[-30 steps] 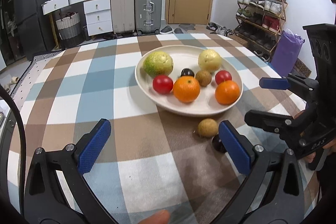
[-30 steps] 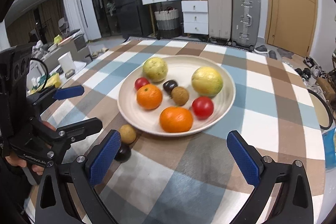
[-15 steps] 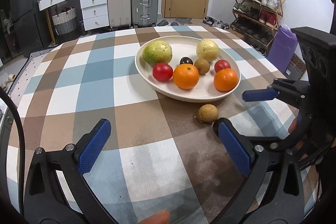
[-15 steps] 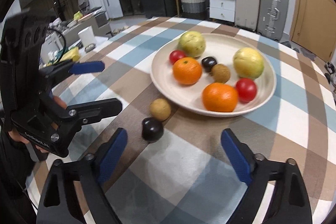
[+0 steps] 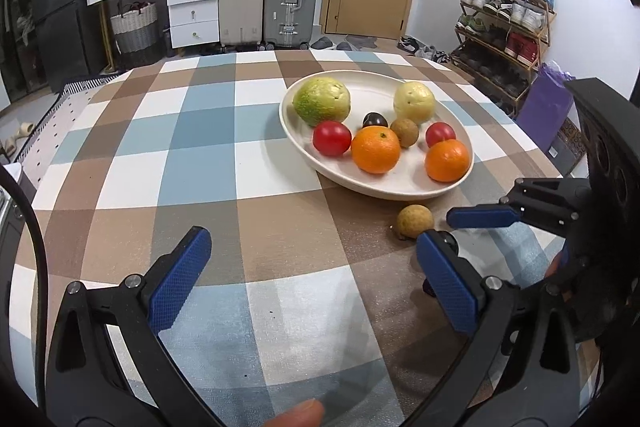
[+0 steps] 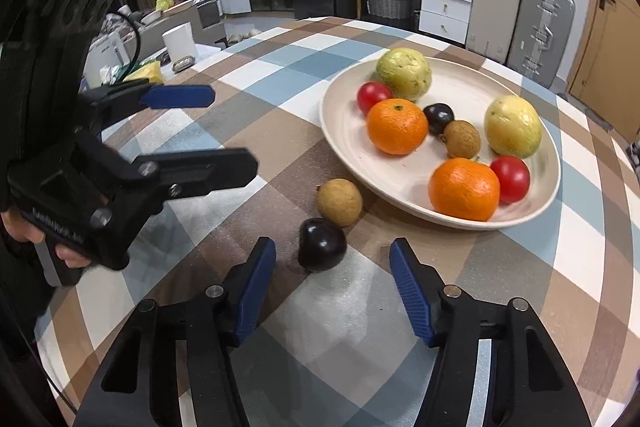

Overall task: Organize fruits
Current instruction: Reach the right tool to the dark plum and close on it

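My right gripper is spread wide, low over the checked-cloth desk, its blue pads either side of a small dark purple round fruit — not touching it. Just beside that, at its 1 o'clock, a tan rough-skinned round fruit lies on the cloth near the rim of the shallow cream plate. The plate holds two oranges, two red tomatoes, two yellow-green guavas, one dark fruit and one tan fruit. My left gripper is also spread, empty, hovering at 9 o'clock of the loose fruits — the tan one sits at its 1 o'clock.
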{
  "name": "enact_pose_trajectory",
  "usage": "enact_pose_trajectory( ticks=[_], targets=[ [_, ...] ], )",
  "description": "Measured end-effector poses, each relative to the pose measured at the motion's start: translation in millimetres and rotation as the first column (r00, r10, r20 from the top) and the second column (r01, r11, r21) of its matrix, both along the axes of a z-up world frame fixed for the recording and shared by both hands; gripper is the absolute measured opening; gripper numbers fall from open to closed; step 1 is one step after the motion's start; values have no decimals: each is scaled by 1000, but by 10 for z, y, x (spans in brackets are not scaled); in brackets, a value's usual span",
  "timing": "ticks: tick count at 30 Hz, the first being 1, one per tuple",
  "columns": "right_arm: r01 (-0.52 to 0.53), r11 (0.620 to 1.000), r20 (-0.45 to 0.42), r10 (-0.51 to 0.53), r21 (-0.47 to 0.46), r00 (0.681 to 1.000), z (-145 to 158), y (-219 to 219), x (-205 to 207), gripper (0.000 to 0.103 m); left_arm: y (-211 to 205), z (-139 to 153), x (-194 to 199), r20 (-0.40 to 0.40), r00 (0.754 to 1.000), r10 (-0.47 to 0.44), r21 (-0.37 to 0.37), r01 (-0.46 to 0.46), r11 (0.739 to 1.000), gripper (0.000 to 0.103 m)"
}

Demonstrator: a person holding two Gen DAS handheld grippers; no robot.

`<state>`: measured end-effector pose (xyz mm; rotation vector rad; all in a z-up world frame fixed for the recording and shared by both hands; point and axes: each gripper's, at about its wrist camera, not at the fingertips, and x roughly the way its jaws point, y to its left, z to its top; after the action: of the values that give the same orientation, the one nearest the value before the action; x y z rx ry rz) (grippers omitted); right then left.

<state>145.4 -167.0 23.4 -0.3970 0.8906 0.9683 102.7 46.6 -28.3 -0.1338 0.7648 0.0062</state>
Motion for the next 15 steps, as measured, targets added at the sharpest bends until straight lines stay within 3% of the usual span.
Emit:
enact_pose_trajectory(
  ticks=[15],
  targets=[
    [-35, 999, 27, 36, -10, 999, 13, 92, -54, 25, -36, -13, 2, -8, 1000, -7, 10, 7, 1000, 102]
  ],
)
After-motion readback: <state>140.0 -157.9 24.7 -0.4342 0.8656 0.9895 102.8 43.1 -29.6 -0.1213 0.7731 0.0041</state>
